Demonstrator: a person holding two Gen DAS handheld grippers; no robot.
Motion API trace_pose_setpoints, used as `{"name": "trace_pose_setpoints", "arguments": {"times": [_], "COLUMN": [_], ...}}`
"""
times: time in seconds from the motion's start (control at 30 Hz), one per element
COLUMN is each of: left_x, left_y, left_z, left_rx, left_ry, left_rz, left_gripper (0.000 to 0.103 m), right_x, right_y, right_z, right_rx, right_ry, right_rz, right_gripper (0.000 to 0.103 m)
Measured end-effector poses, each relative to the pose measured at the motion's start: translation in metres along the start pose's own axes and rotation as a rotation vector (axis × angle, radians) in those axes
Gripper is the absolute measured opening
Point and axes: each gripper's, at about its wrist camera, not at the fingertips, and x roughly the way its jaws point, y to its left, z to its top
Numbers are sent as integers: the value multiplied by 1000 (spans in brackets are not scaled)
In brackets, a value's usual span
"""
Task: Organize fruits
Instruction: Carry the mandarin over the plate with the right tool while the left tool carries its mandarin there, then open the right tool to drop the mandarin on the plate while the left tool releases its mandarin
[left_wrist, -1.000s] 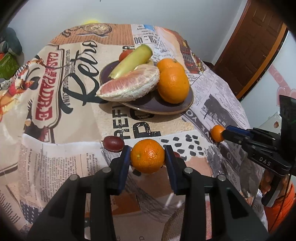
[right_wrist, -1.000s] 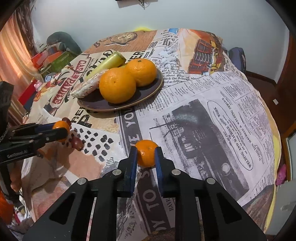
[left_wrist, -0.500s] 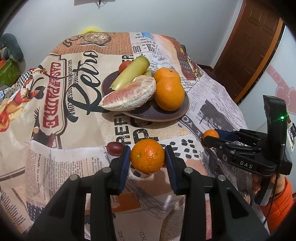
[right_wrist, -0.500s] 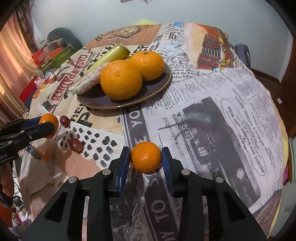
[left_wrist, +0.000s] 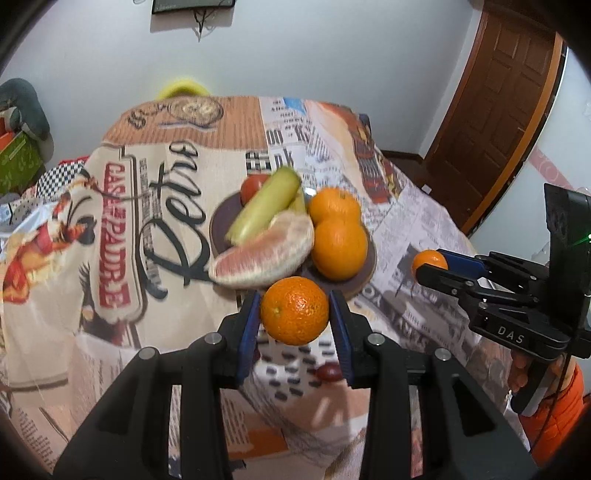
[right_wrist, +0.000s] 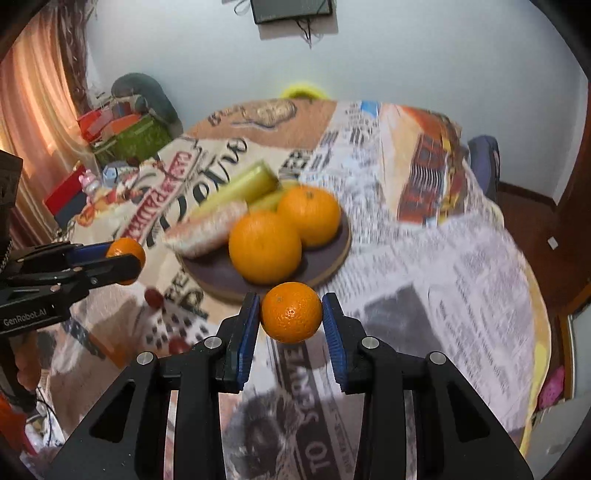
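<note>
Left wrist view: the left gripper clamps an orange between its blue pads, jaws spread wide around the fruit, which hangs clear of the desk just short of the dark plate. The plate is crowded: a peeled pomelo segment, a green-yellow fruit, a red fruit behind it and two oranges fill most of it. The likely trouble is room: set down on the little bare rim left, a round fruit could roll off onto the patterned cloth or nudge the pile. A small dark red fruit lies on the cloth below the gripper, apparently not yet gathered. At right, the right gripper carries its own small orange.

Right wrist view: the right gripper is closed on a small orange, jaws moderately open to the fruit's width, held above the desk at the near edge of the plate. The left gripper enters from the left with its orange. With both heading for the same plate, the grippers could crowd or knock each other if they arrive together. Two dark red fruits lie on the cloth, blurred.
</note>
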Motion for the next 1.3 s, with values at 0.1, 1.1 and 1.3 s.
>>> {"name": "trace_pose_setpoints", "arguments": {"times": [0.1,1.1,1.3], "left_x": [-1,52,61], "left_y": [2,25,21], "left_z": [11,67,73], "left_rx": [-9,-3,-7], "left_ry": [-30,-41,-38], "left_rz": [-4,29,16], "left_gripper": [37,37,37], "right_x": [4,77,67], "right_y": [1,18,11], "right_z": [15,59,56], "right_rx": [-3,-91,-83], "right_ry": [-23,5,-6], "right_rz": [1,45,35], "right_gripper": [32,32,46]}}
